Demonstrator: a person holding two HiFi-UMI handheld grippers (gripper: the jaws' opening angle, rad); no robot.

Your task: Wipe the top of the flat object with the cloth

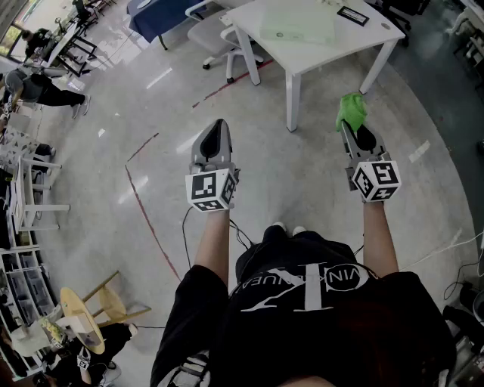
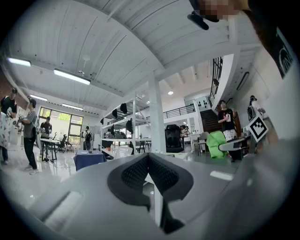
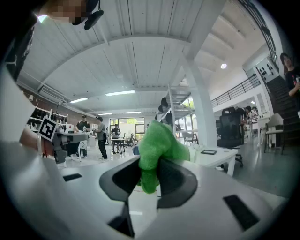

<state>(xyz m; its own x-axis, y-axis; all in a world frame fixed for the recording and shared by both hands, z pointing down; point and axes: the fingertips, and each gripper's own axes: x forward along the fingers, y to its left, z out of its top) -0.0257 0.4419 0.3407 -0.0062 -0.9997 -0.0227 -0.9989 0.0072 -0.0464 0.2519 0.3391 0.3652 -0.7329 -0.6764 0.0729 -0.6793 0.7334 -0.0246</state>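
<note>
In the head view a white table (image 1: pixel 333 47) stands ahead, with a pale green flat sheet (image 1: pixel 299 27) lying on its top. My right gripper (image 1: pixel 347 125) is held in the air short of the table's near corner, shut on a bright green cloth (image 1: pixel 352 110) that bunches out past its tips. The right gripper view shows the cloth (image 3: pixel 157 143) pinched between the jaws of the right gripper (image 3: pixel 149 177). My left gripper (image 1: pixel 218 127) hovers over the floor, level with the right one, shut and empty. Seen in its own view, the left gripper (image 2: pixel 148 158) has its pads together.
A small black item (image 1: pixel 352 15) lies on the table's far side. A white office chair (image 1: pixel 214 34) and a blue-draped table (image 1: pixel 160 15) stand to the table's left. Red tape lines (image 1: pixel 147 219) cross the floor. A wooden stool (image 1: pixel 89 311) sits at lower left.
</note>
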